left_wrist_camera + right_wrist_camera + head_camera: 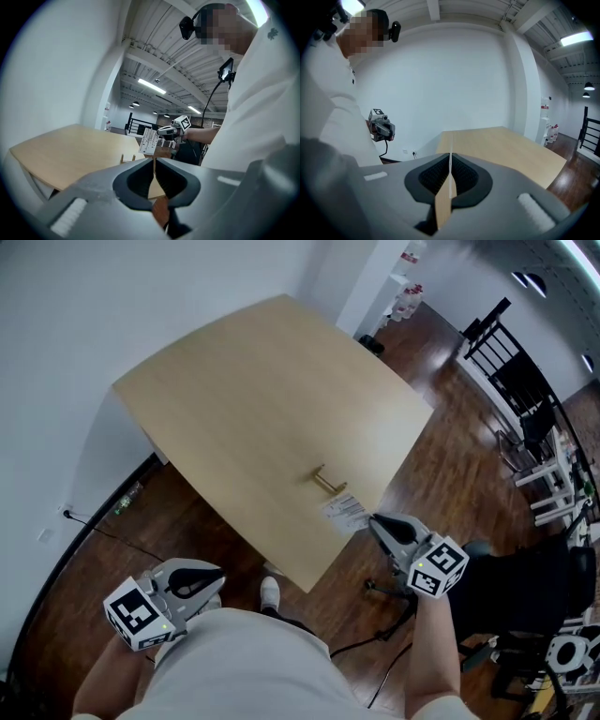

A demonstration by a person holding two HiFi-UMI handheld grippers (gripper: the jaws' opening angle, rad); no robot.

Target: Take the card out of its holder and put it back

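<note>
A small wooden card holder [329,481] stands near the front edge of the light wood table [262,390]. My right gripper [373,521] is shut on the white printed card [345,511] and holds it just in front of the holder, over the table's edge. In the right gripper view the card [450,180] shows edge-on between the pads. My left gripper [217,582] hangs low at the left, off the table, with its jaws together and nothing in them. The left gripper view shows the card [149,140] raised above the holder [127,158].
The table's front corner is close to my feet, with a white shoe [270,592] below it. A black chair [506,587] and a cable [384,671] lie on the dark wood floor at the right. A black railing [511,371] stands further back.
</note>
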